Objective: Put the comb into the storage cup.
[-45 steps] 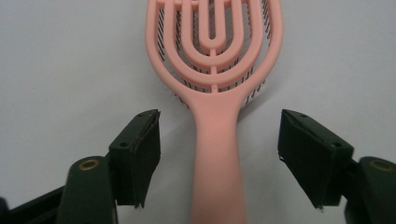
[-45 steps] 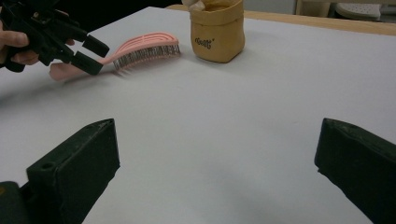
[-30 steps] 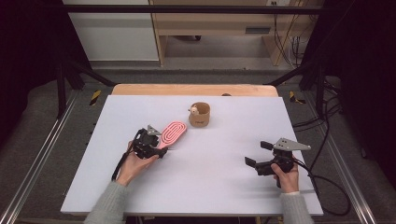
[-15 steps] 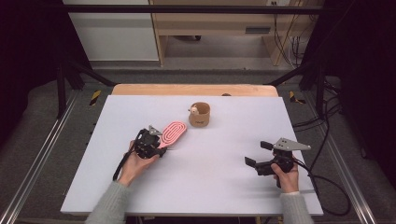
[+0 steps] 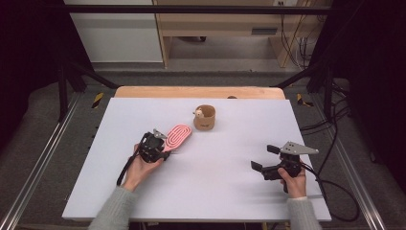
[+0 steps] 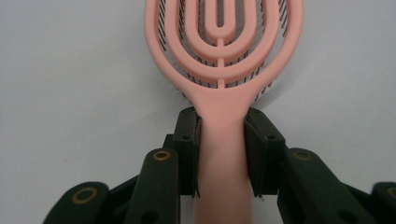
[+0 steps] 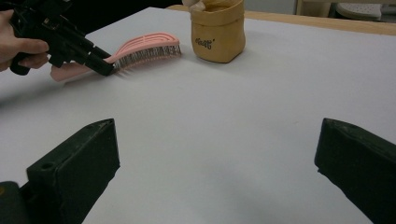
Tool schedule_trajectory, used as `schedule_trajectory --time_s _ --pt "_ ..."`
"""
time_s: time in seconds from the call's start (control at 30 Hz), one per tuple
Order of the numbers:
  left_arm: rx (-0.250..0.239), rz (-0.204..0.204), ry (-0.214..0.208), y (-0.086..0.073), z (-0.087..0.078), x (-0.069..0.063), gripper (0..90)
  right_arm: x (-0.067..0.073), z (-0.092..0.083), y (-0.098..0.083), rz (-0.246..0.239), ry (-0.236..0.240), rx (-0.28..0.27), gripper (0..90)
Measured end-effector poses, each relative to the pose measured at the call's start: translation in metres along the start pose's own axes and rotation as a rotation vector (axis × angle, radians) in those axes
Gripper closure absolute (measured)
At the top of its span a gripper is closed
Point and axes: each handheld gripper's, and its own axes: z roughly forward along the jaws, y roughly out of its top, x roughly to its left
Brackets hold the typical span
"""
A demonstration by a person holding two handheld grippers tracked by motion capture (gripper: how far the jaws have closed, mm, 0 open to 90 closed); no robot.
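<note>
L. gripper (image 5: 165, 149) clamps pink hairbrush (image 5: 177, 136) handle, forearm angled in from bottom-left. R. gripper (image 5: 262, 158), jaws wide apart, empty, low over table (image 5: 230, 191).

Grey knit sleeves (image 5: 111, 215), black two-jaw grippers with brass screws, right gripper (image 5: 266, 157) topped by grey triangular plate, black cables

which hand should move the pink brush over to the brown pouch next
Left. The left hand-held gripper is already shut on the pink brush handle; the right hand-held gripper is open, farther from the brown pouch.
</note>
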Motion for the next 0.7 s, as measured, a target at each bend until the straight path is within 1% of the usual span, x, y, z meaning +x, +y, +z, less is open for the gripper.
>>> schedule_trajectory --time_s 0.17,0.33,0.53,0.7 --pt "0.002 0.015 0.004 -0.0004 -0.0005 -0.0003 68.5 -0.0001 -0.0001 0.0 -0.001 0.0 0.0 0.3" --pt "-0.006 0.005 -0.006 -0.0011 -0.0005 0.001 68.7 0.0 -0.0001 0.0 0.0 0.001 0.0 0.3" --pt "-0.009 0.006 -0.018 -0.0016 -0.0016 0.0012 69.0 -0.0001 -0.0001 0.0001 -0.001 0.0 -0.002 0.3" --pt "-0.02 0.016 -0.008 -0.0011 -0.0047 -0.0001 69.1 -0.0001 -0.0005 0.0002 0.0 0.0 -0.001 0.3"
